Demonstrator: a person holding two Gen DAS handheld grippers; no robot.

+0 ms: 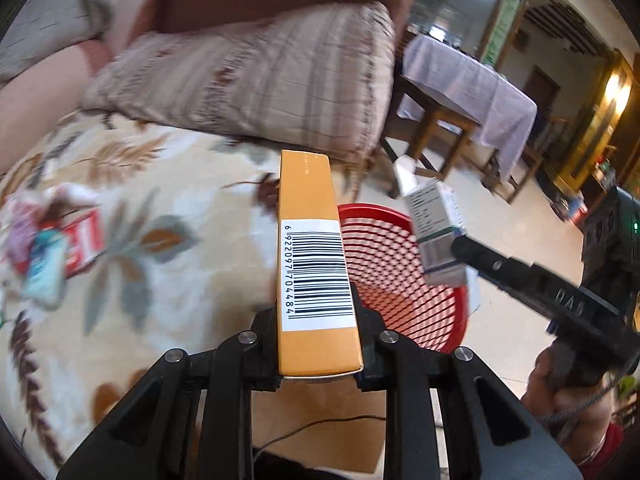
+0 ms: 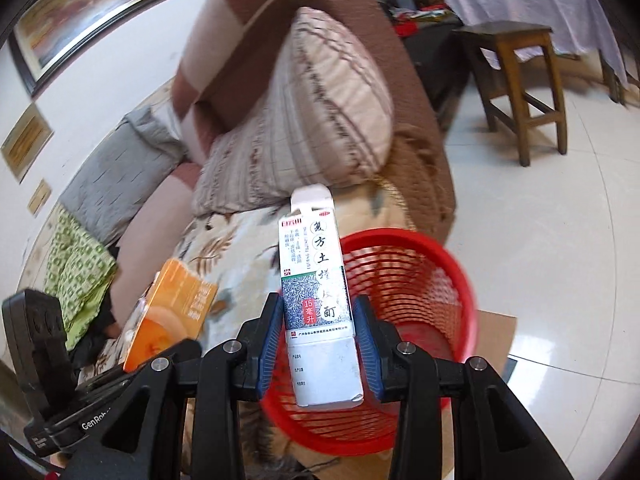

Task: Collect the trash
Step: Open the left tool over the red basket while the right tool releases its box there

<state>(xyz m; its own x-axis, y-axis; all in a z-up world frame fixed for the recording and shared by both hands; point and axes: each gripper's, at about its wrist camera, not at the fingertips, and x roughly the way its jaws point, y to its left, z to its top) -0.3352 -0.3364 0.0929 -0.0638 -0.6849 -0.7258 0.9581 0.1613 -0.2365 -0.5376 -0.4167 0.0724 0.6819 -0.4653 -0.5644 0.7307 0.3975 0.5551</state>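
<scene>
Left claw (image 1: 318, 344) pinches an orange box (image 1: 314, 264) — right claw (image 2: 318, 336) pinches a white carton (image 2: 318, 300) over the red basket (image 2: 440, 280).

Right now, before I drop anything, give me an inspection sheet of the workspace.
Surface: floral blanket on the sofa; tiled floor beside it.
Job's things: orange box, white medicine box, red basket on the floor.
Clutter: blurred packets on the blanket.
Grippers: left gripper shut on the orange box; right gripper shut on the medicine box.
Cables: thin black cable below the left gripper.
Surroundings: cushion, wooden stool, covered table.
</scene>
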